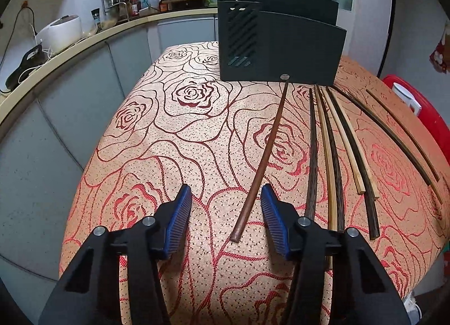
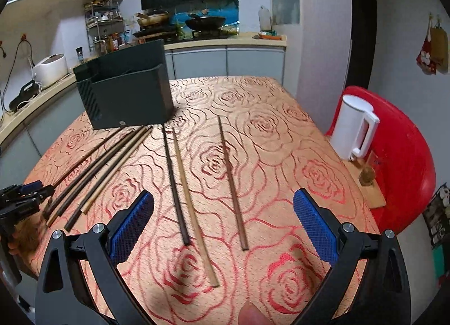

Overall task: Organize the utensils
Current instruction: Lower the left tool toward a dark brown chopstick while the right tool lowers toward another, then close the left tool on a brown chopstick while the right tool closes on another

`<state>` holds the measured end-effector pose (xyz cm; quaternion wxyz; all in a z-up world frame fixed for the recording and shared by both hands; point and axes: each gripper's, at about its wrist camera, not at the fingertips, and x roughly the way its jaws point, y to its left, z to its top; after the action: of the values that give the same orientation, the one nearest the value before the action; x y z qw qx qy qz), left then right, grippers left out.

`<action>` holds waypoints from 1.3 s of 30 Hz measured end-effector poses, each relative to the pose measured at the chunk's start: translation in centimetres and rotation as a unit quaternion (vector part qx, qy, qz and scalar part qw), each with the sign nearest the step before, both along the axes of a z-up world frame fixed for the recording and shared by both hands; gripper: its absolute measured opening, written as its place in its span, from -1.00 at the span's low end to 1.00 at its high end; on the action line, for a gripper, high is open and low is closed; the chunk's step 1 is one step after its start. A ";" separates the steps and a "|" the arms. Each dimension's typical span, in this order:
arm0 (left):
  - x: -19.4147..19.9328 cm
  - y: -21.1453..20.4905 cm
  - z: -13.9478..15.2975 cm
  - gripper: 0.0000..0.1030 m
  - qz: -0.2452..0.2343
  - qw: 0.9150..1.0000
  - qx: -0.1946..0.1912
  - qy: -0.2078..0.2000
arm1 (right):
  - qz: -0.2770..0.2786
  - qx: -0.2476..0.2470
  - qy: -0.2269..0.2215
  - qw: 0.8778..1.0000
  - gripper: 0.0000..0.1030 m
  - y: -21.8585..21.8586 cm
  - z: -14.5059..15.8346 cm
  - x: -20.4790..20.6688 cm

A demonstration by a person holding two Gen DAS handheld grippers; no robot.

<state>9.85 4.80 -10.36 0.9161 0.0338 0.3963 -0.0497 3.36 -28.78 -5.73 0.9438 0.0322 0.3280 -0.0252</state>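
Observation:
Several wooden chopsticks lie on the rose-patterned tablecloth (image 1: 168,128) in front of a black utensil holder (image 1: 281,46), which also shows in the right wrist view (image 2: 129,94). My left gripper (image 1: 226,212) is open just above the cloth, with the near end of a reddish-brown chopstick (image 1: 261,167) between its fingers. More dark and pale chopsticks (image 1: 334,156) lie to its right. My right gripper (image 2: 223,226) is wide open above a dark chopstick (image 2: 174,184), a pale one (image 2: 191,198) and a brown one (image 2: 232,181). The left gripper shows at the left edge (image 2: 25,193).
A white kettle (image 2: 354,128) stands at the table's right edge beside a red chair (image 2: 405,156). A kitchen counter with a rice cooker (image 1: 62,32), spice rack and woks runs behind and to the left. The table's left edge drops toward grey cabinets.

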 end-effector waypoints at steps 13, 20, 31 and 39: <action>-0.9 -1.2 0.1 -0.80 -0.039 0.999 0.002 -0.010 | -0.023 0.012 0.043 0.999 0.87 -4.0 -3.1 -0.9; -1.0 -1.0 0.1 -0.81 -0.032 0.999 -0.003 -0.009 | 0.016 -0.016 0.048 0.999 0.42 -2.2 -4.3 0.4; -1.2 -1.1 0.0 -0.81 -0.031 0.999 0.004 -0.015 | 0.025 -0.006 0.051 0.998 -0.30 -2.5 -5.2 0.9; -1.2 -1.3 0.2 -0.83 -0.040 0.999 0.006 -0.011 | 0.054 -0.020 0.048 0.997 -0.80 -1.4 -5.1 0.9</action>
<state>8.62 3.54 -10.18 0.9174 0.0559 0.3852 -0.0832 4.24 -30.19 -10.85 0.9274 -0.0054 0.3735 0.0182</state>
